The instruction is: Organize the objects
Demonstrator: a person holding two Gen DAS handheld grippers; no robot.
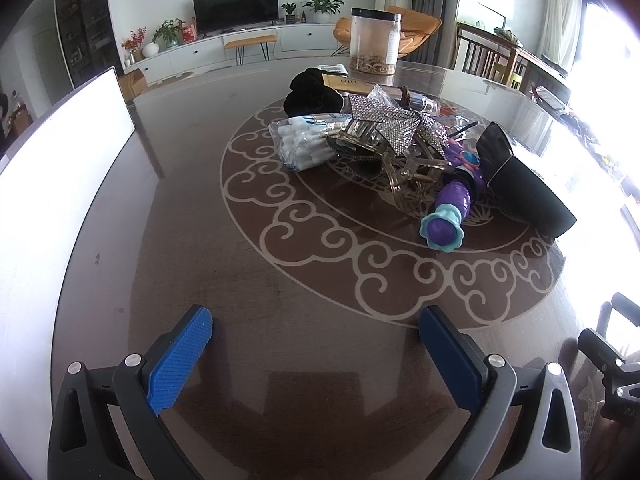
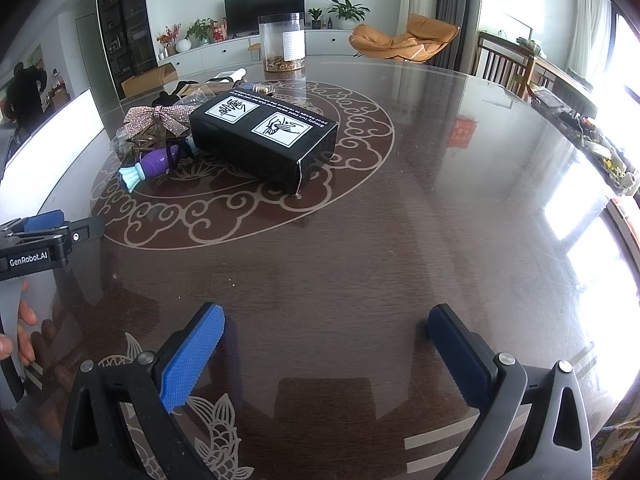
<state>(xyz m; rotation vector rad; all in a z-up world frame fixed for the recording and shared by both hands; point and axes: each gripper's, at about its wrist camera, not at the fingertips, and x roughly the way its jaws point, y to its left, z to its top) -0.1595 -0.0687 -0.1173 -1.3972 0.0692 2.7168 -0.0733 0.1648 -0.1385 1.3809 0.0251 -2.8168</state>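
The left gripper (image 1: 316, 322) hovers above the dark round surface (image 1: 240, 280); its jaws stand wide apart and hold nothing. The right gripper (image 2: 326, 320) is in the same condition: jaws spread wide, nothing between the blue pads (image 2: 192, 356). In the right wrist view, the left gripper appears at the left edge, with the person's hand (image 2: 24, 332) below it.

The objects to be organized lie in a loose pile near the centre of the surface, inside the pale scroll-pattern ring (image 1: 320, 240). The pile is well ahead of both grippers and touches neither.

Pile contents, as seen from the left wrist view:
- A black box (image 1: 520, 184) lies at the right side of the pile. In the right wrist view its top face carries two white pictogram labels (image 2: 260, 120).
- A purple toy with teal flower-shaped ends (image 1: 452, 208) lies just beside the box, on the near side of the pile.
- A rhinestone bow (image 1: 384, 124) rests on top of a translucent brown hair claw (image 1: 412, 176).
- A clear bag of white sticks (image 1: 304, 144) lies at the left side of the pile.
- A black fabric item (image 1: 312, 94) lies behind the bag.
- A flat tan box (image 1: 352, 82) lies beside the black fabric item.

A clear cylindrical jar (image 1: 374, 40) stands upright beyond the pile, apart from it, with brownish contents at its bottom. A white panel (image 1: 60, 168) stands at the left edge of the surface.
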